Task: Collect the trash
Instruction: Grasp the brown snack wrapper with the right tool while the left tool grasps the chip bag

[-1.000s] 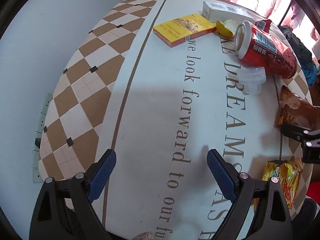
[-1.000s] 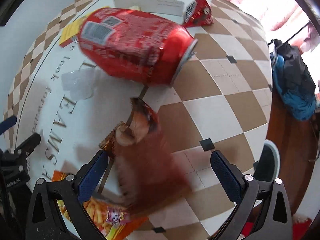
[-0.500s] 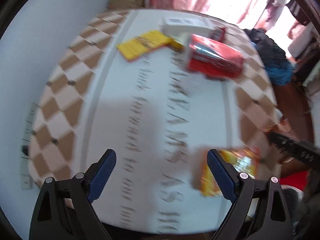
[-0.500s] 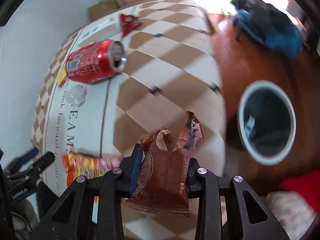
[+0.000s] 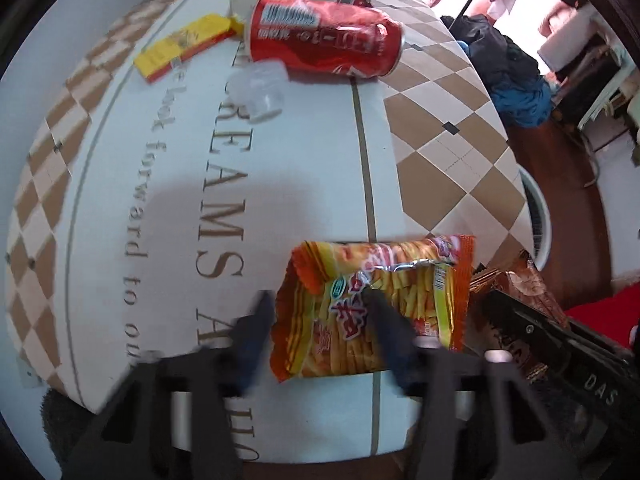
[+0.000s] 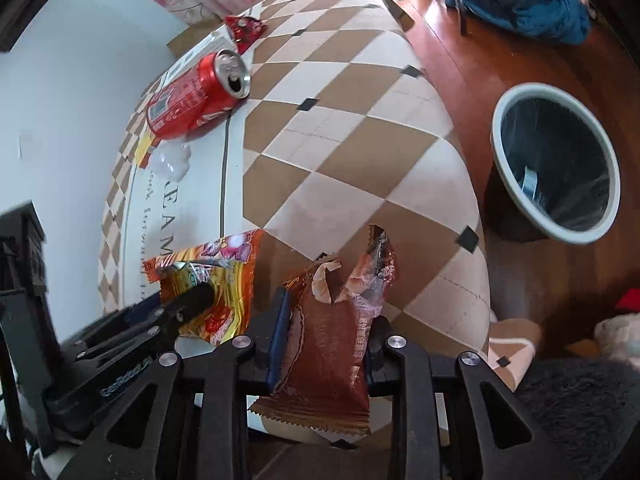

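Checkered tabletop [image 5: 432, 128] with printed lettering, against a white wall; wood floor to its right. Far end: red can [image 5: 324, 38] on its side, yellow box [image 5: 184, 46], clear plastic scrap [image 5: 260, 88]. Left tongs [image 5: 320, 316] blurred, narrowed around the orange snack bag [image 5: 376, 300]; firm grip cannot be told. Right tongs [image 6: 326, 344] clamp the brown wrapper [image 6: 332, 340] mid-body. Both likely light, crinkly, slippery film: pinch flat centre. Bin [image 6: 554, 164] stands on floor, right.
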A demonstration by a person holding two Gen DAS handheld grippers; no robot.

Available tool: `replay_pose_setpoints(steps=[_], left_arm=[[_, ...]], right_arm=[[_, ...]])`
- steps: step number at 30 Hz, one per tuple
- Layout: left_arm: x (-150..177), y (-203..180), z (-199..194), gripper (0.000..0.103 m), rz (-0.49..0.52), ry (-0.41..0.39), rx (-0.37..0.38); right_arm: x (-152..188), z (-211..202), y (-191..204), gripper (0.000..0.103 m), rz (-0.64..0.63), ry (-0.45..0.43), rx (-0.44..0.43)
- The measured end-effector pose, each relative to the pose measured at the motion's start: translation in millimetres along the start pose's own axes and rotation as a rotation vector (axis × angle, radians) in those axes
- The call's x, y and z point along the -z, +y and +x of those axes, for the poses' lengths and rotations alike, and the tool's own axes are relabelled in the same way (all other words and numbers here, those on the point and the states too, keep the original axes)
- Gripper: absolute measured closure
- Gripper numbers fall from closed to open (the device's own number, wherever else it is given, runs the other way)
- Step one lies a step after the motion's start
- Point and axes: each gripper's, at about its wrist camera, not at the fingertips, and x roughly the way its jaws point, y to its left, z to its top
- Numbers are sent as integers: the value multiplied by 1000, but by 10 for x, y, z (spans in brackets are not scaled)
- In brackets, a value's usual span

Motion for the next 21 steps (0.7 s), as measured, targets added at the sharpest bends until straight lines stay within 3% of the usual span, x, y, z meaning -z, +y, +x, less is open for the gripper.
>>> replay_pose_setpoints(steps=[3,5,15,21], left_arm=[[-4,-24,-15,94,17,-17,-31],[0,12,-39,97,14,-30,-34],[-50,276,-603,101,-15,-166,-50],[-261,227,-990,101,1,-266,-47]], right_arm=[[-17,-14,76,73,-17,-8,4],[-38,-51,100,73,-24,-17,9],[-112,-343,145,74,-29,-71,-28],[-187,-612,176,75,-28,-122,-58]])
